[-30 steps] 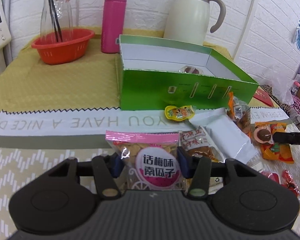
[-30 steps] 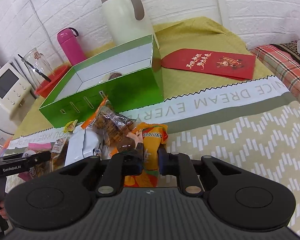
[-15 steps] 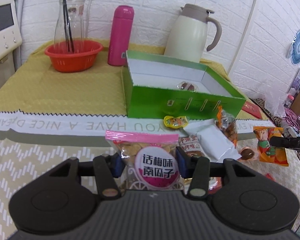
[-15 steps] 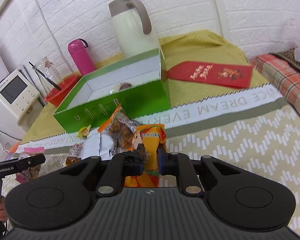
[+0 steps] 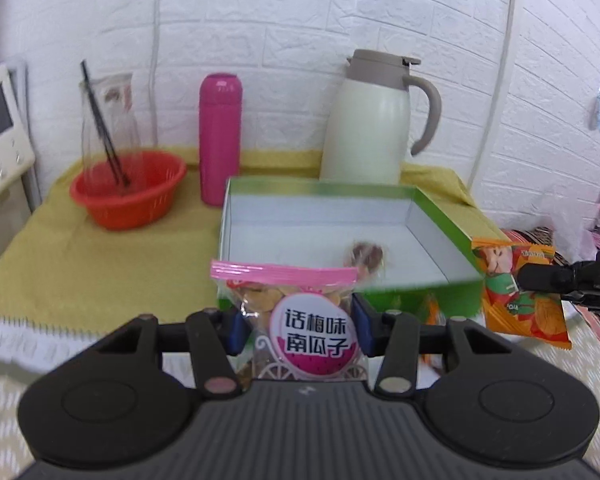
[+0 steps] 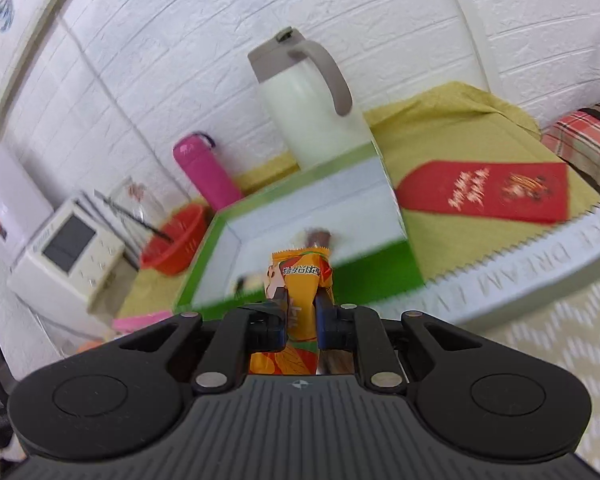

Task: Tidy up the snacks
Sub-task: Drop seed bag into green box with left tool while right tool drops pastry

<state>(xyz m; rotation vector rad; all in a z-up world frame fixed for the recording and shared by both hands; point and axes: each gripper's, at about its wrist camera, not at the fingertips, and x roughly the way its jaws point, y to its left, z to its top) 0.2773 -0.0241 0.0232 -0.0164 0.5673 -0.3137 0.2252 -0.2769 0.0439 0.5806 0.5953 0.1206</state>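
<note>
Bright even light, fisheye-bent edges, motion blur in right view.

Left gripper (image 5: 298, 330) is clamping a pumpkin-seed packet (image 5: 300, 320) between widely spaced jaws; right gripper (image 6: 302, 316) is pinching an orange snack packet (image 6: 300, 300), jaws narrow, both raised, pointing forward.

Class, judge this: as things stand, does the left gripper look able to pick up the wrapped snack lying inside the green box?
Probably not yet. The left gripper is shut on the pink-topped snack bag, so nothing free grips the wrapped snack. The green box itself is open-topped.
</note>
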